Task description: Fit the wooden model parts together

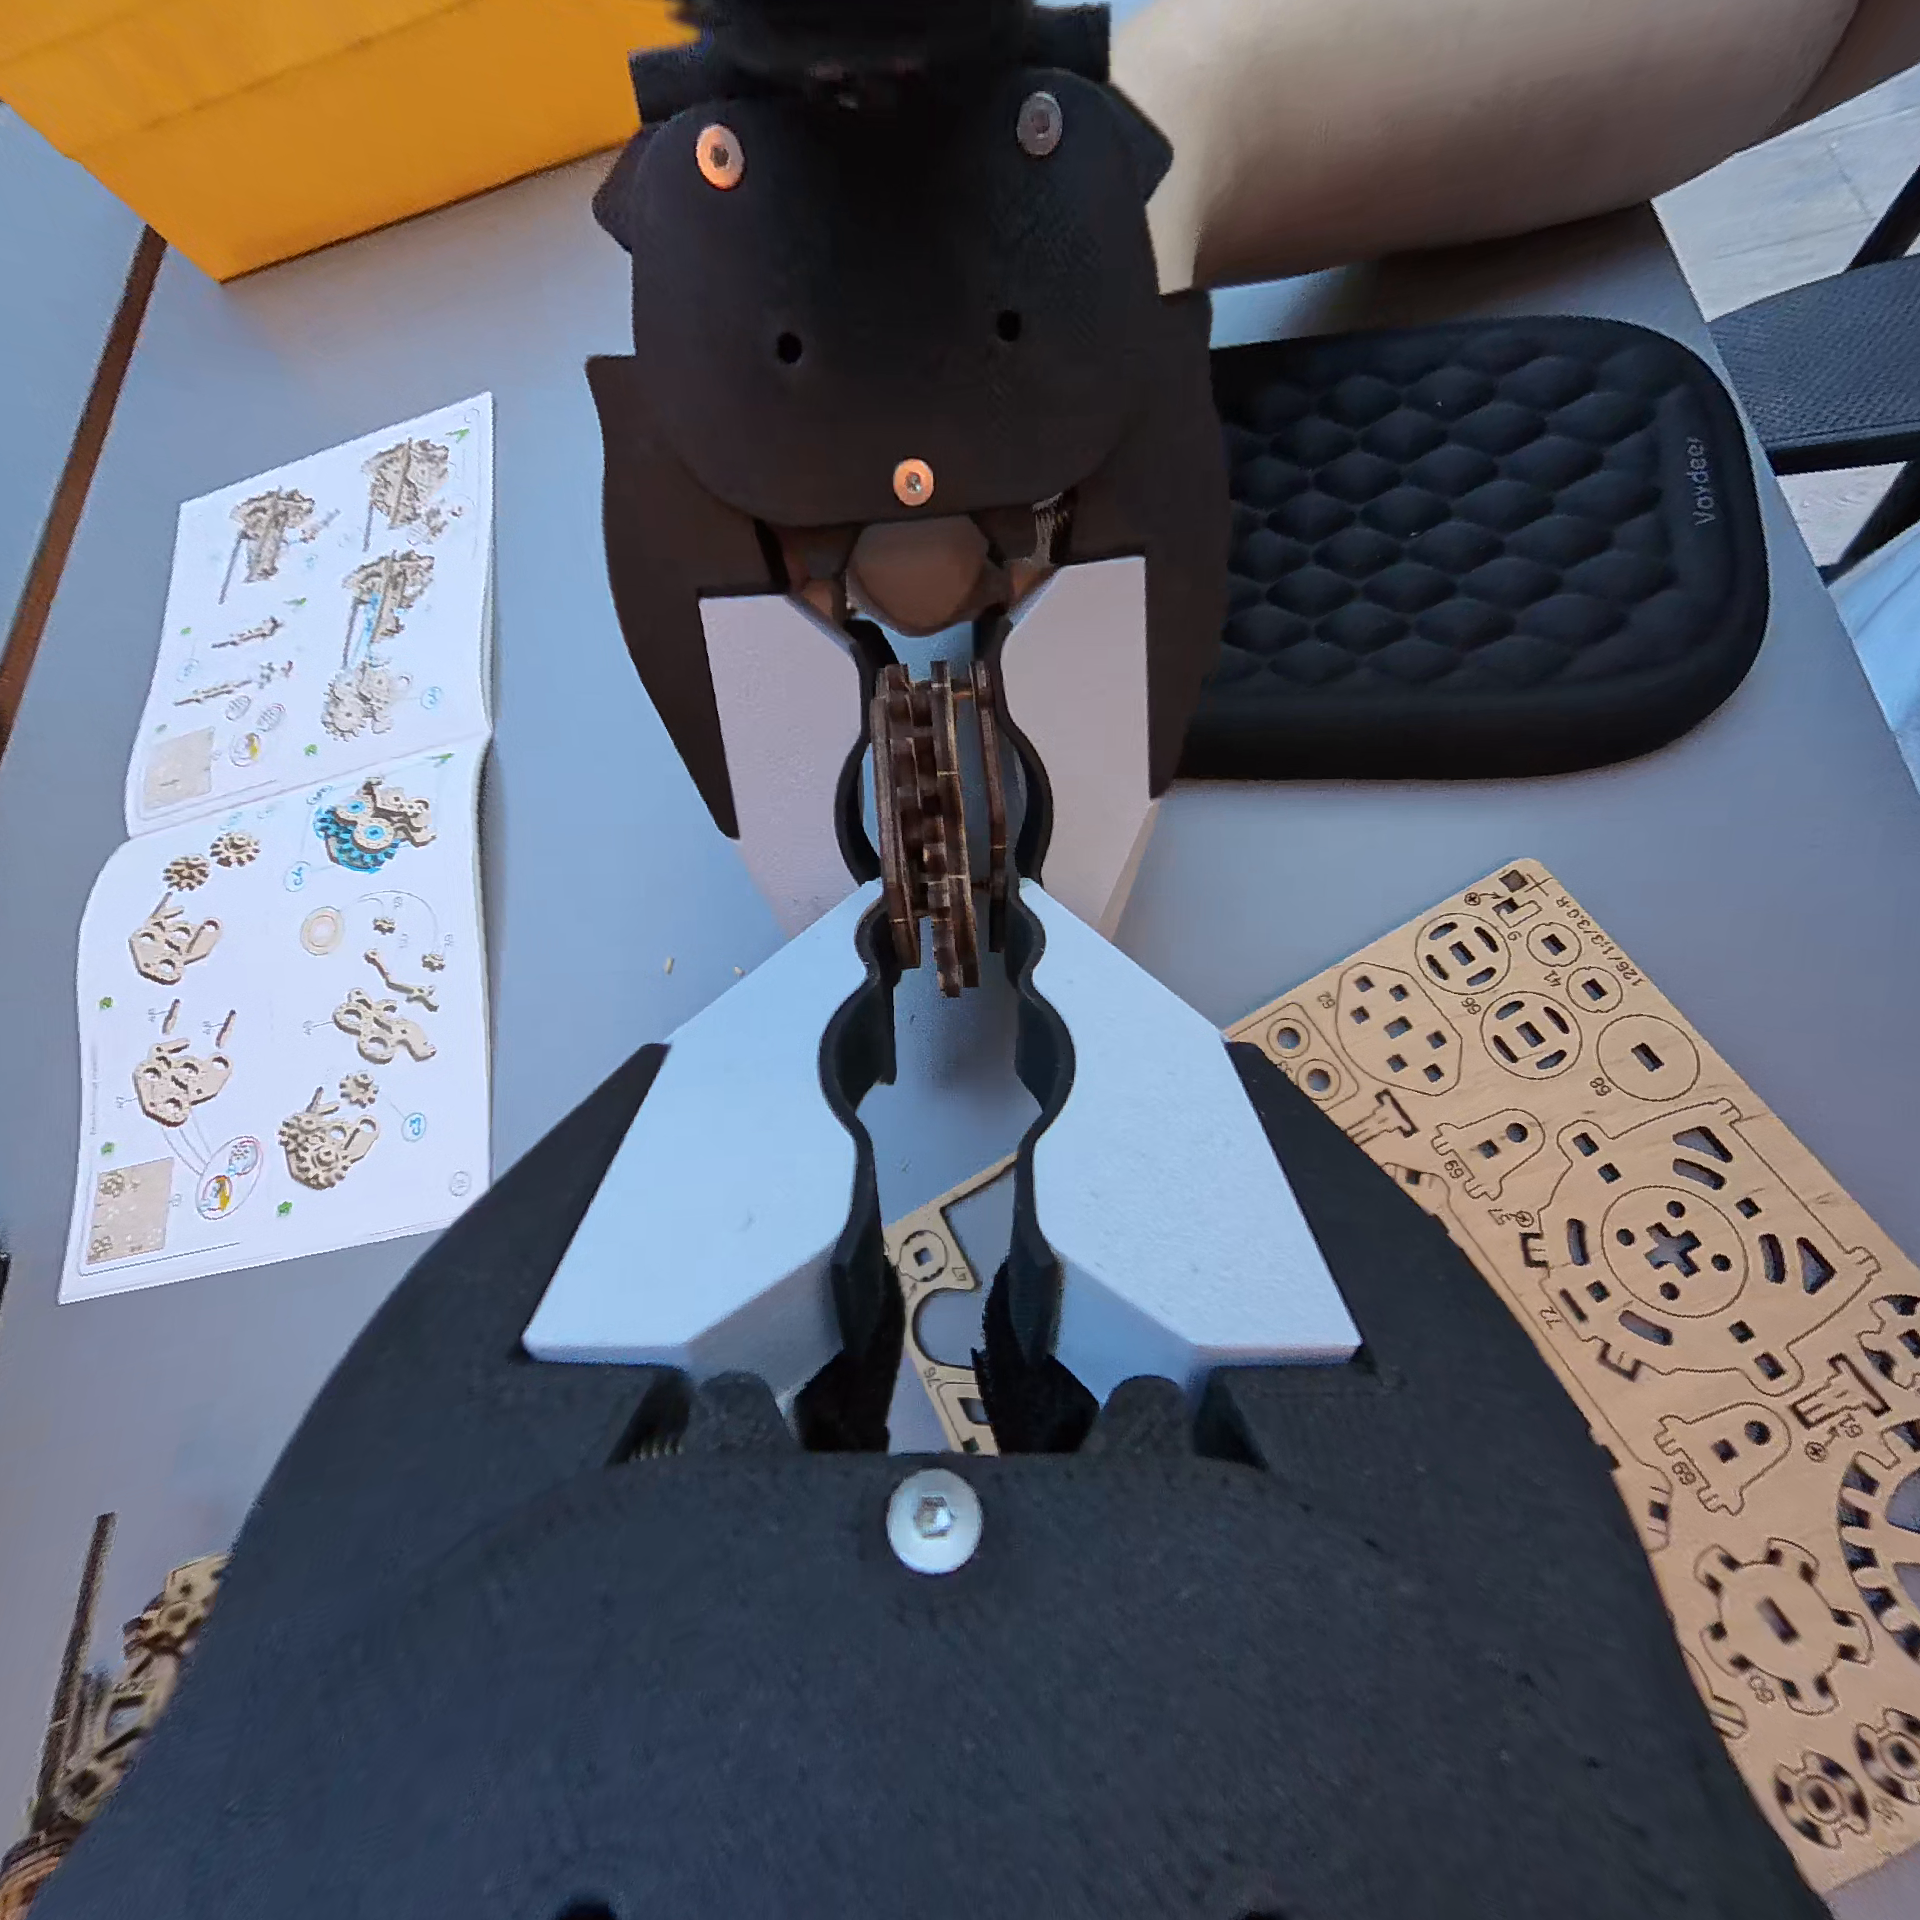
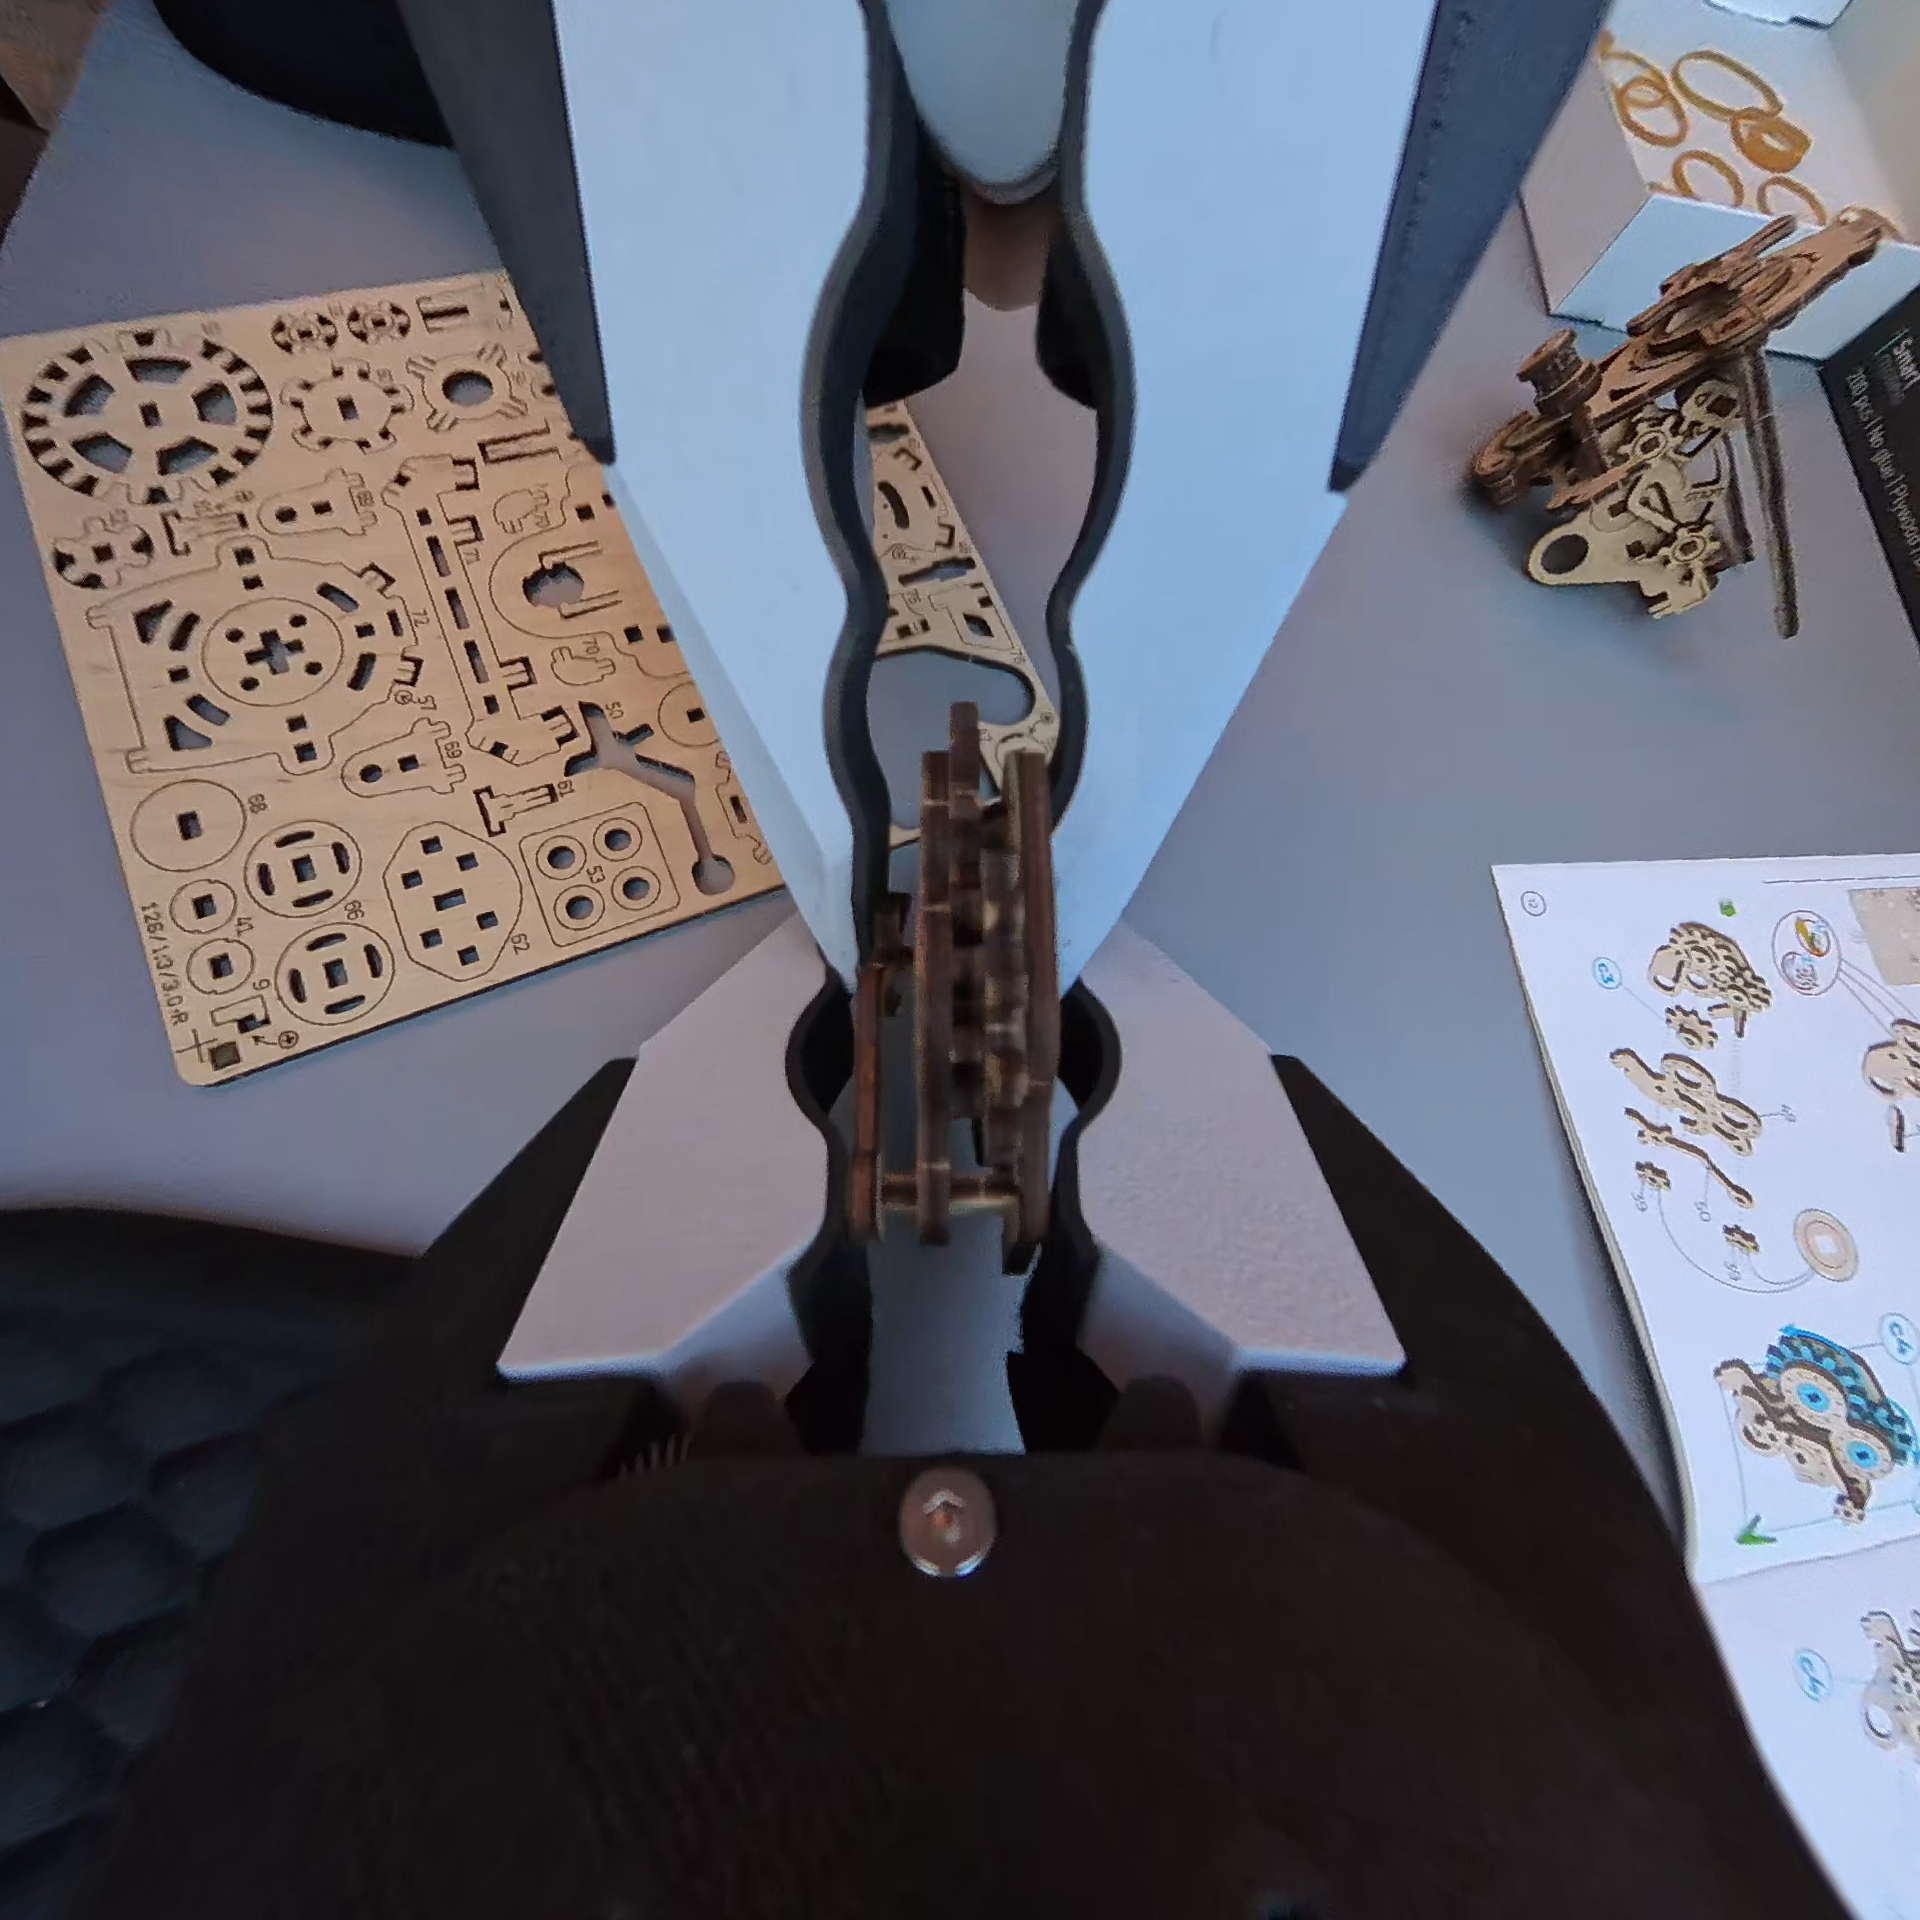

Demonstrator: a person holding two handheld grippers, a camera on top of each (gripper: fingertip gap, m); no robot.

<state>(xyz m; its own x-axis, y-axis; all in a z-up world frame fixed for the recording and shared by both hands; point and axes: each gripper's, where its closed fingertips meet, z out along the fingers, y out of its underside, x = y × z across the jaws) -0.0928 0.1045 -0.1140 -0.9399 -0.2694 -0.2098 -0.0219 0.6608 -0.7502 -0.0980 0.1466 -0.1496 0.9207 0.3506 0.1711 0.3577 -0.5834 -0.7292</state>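
Note:
A small wooden gear assembly [image 1: 935, 790] of stacked dark plates and cogs is held edge-on between both grippers, above the grey table [image 1: 582, 540]. In the left wrist view my left gripper [image 1: 948, 925] reaches up from below, its tips closed on the assembly's near end. My right gripper [image 1: 940, 878] comes from the top, facing it, shut on the rest. In the right wrist view the assembly [image 2: 977, 987] sits deep between my right gripper's [image 2: 956, 997] fingers. The left gripper [image 2: 956, 935] pinches its far end. The two sets of tips meet.
A laser-cut wooden part sheet [image 1: 1558, 1299] lies on the table under the grippers [image 2: 364, 675]. An open instruction booklet [image 1: 301, 831] lies beside it [image 2: 1714, 1195]. A part-built wooden model [image 2: 1662, 436] stands by a white box [image 2: 1714, 156]. A black quilted pad [image 1: 1475, 540], a yellow box [image 1: 312, 114] and a forearm [image 1: 1455, 135] lie beyond. Spacing between my two grippers at the tips: around 5 cm.

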